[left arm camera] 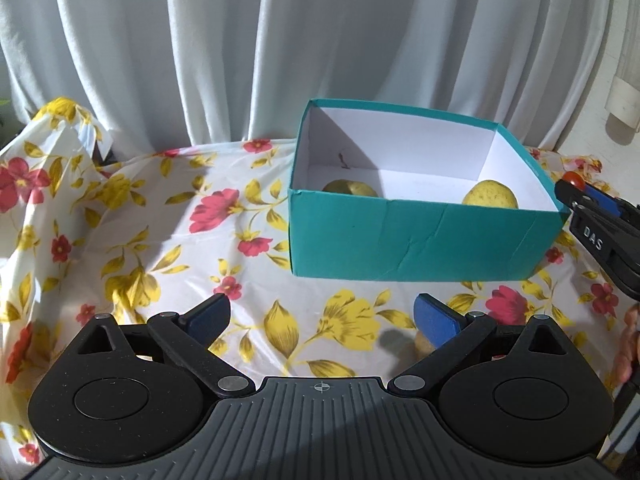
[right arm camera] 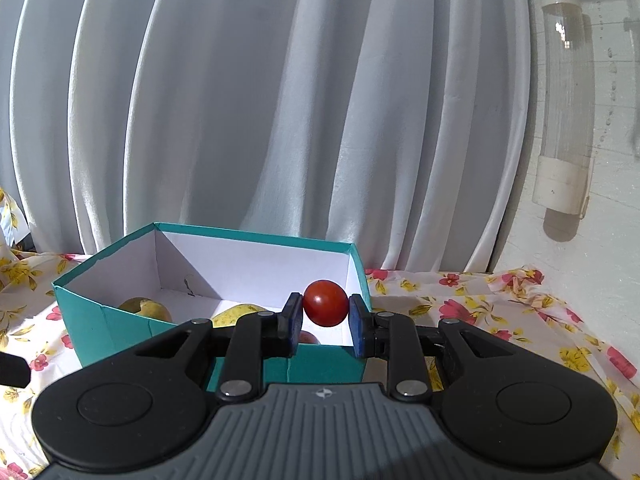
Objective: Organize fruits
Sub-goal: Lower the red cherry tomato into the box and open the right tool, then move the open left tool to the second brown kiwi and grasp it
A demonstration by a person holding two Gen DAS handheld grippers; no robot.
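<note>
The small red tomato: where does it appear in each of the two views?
Left wrist view: the red tomato peeks at the far right edge, in the right tongs.
Right wrist view: low centre, pinched over the box.
Shared landmark: the teal box.

My left gripper [left arm camera: 322, 316] hangs wide open and empty; my right gripper [right arm camera: 325, 316] is clamped tight, fingers nearly level.
</note>
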